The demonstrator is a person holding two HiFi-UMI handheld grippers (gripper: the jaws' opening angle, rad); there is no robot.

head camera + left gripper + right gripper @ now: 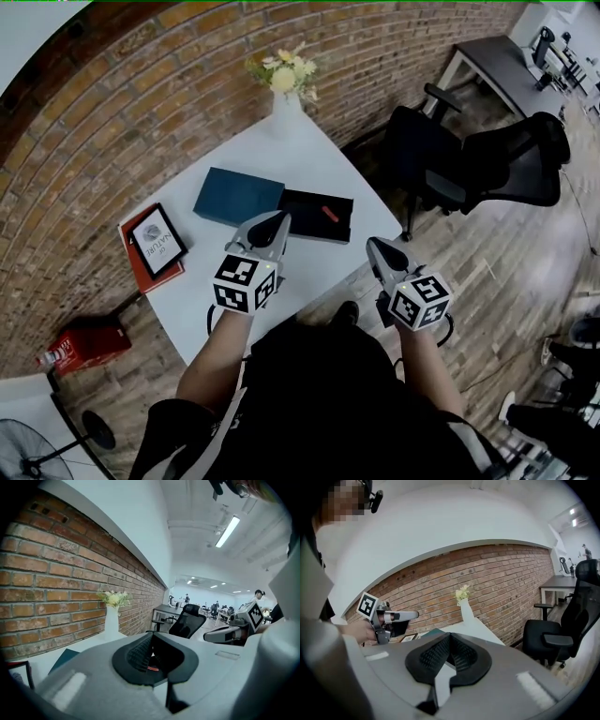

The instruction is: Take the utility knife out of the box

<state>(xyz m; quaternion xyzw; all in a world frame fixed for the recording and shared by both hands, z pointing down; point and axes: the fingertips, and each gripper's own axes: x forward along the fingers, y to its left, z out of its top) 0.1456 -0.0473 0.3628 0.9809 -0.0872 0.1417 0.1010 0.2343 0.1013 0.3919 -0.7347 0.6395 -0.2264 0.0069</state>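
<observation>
While utility knife (329,212) lay in open box (302,210) on table (309,155), L tongs (279,221) & R tongs (373,245) hovered shut, empty.

Left gripper (278,222) and right gripper (373,246) held forward side by side, jaws closed, both empty.
</observation>
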